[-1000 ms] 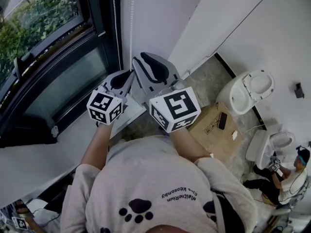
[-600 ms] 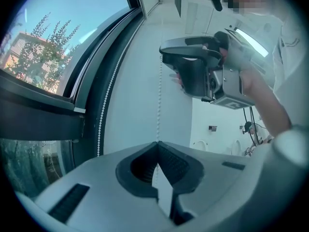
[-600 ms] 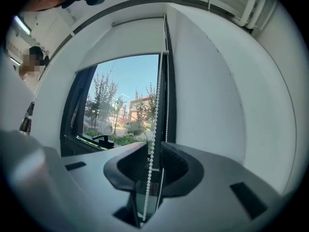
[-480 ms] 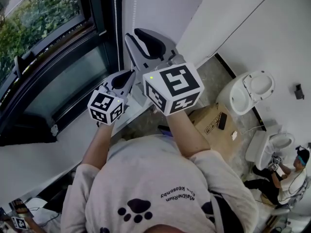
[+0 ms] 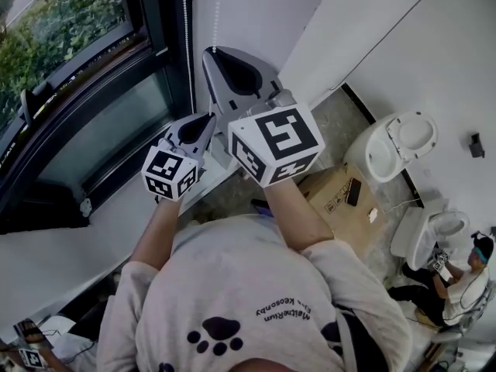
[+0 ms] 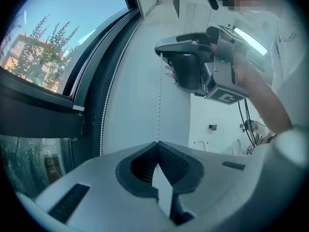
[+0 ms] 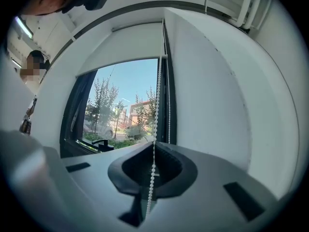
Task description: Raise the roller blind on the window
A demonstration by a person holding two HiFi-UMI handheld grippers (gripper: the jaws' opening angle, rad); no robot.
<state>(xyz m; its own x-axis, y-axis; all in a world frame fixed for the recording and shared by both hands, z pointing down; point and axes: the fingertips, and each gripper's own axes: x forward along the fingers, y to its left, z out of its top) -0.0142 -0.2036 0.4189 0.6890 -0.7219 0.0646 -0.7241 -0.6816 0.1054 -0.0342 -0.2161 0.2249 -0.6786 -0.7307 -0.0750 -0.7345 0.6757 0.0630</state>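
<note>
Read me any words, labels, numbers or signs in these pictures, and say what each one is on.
No text reads clearly.
Shirt: two lines of small print, upside down, too blurred to quote.
Cardboard box: dark printed marks, too small to read.
Marker cubes: black-and-white square patterns, no words.

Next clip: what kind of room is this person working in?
Probably a bathroom being fitted out, or a storeroom: a toilet, a second one and a cardboard box stand on the floor, beside a large window with a bead chain.
</note>
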